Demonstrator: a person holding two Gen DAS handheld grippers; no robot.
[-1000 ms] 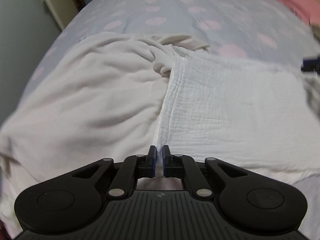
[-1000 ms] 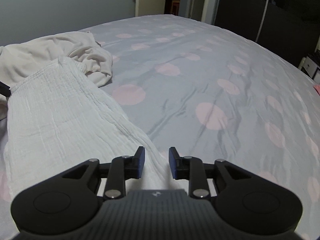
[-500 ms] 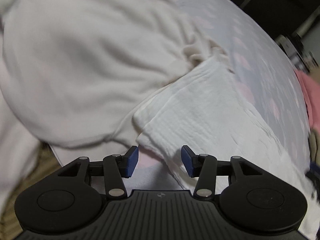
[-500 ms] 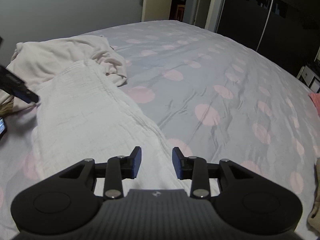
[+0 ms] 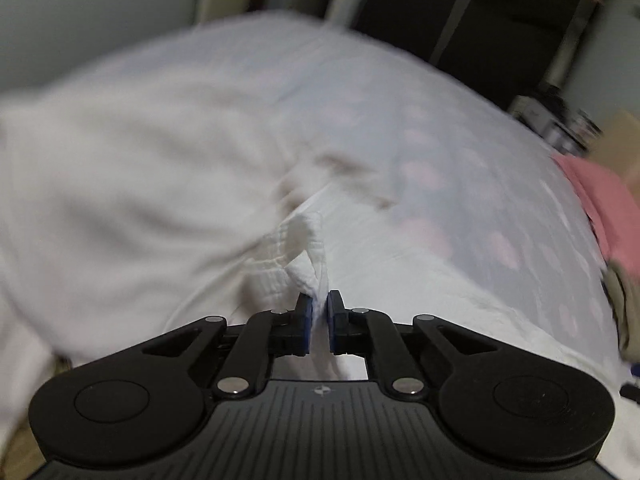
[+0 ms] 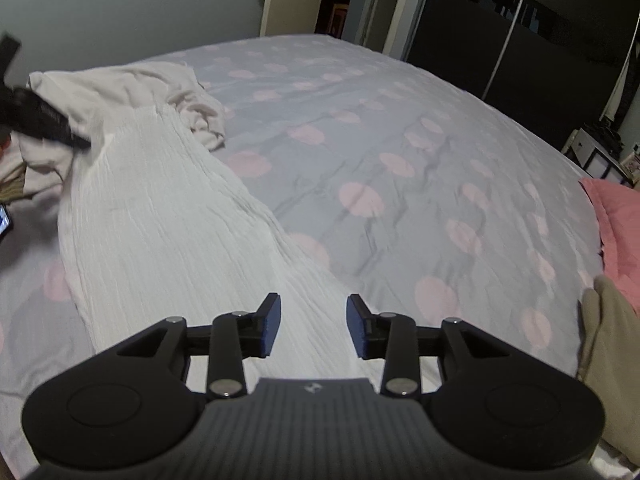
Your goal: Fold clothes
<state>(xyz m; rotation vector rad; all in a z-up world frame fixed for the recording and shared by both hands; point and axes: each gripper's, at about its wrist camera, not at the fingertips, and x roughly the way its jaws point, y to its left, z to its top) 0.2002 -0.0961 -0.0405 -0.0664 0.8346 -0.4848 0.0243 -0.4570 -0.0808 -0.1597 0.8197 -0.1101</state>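
Note:
A white crinkled cloth (image 6: 168, 216) lies stretched along the bed, from the left towards my right gripper. Beside its far end is a bunched cream garment (image 6: 120, 88). My left gripper (image 5: 319, 300) is shut on a corner of the white cloth (image 5: 304, 248), which stands up in a fold between the pads. The cream garment (image 5: 140, 168) fills the left of that blurred view. In the right wrist view the left gripper (image 6: 44, 124) shows as a dark blur at the cloth's far end. My right gripper (image 6: 313, 308) is open above the cloth's near end, with nothing pinched.
The bed sheet (image 6: 400, 120) is grey with pink dots and spreads wide to the right. A pink cloth (image 6: 616, 216) and a beige garment (image 6: 608, 340) lie at the right edge. A phone (image 6: 3, 220) lies at the left edge. Dark wardrobe doors stand behind the bed.
My left gripper let go of the cloth's edge, opened, then shut on a corner of it and swung round. My right gripper backed away and its jaws widened.

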